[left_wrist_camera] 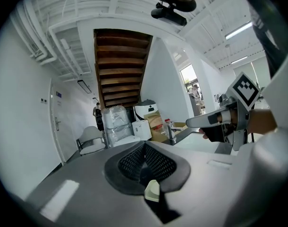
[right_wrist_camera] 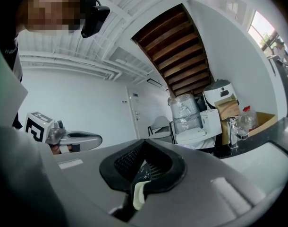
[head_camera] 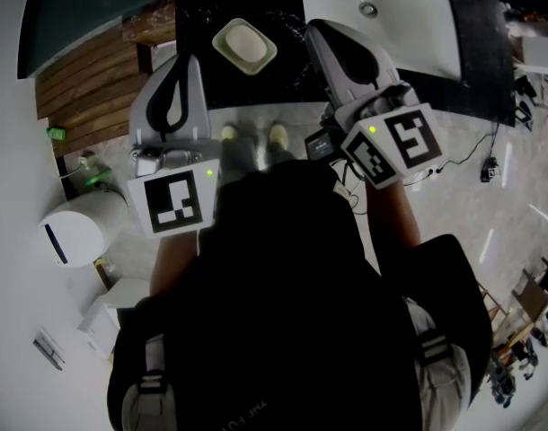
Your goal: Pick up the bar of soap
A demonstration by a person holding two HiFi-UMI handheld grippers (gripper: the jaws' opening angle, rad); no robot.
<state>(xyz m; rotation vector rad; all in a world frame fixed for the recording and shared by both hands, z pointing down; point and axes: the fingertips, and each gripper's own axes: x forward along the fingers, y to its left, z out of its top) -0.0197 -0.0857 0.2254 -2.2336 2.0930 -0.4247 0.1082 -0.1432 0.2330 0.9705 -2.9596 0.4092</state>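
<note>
This looks like the approach: the pale oval bar of soap point(head_camera: 246, 45) sits untouched in its cream square dish point(head_camera: 219, 43). The left claw point(head_camera: 186, 61) and right claw point(head_camera: 313, 29) hover either side of the dish, both clenched and empty; one must open and dip.

Black top point(head_camera: 292, 277); grey left gripper point(head_camera: 185, 60) and right gripper point(head_camera: 317, 28) bear black-and-white marker cubes point(head_camera: 177, 200).
</note>
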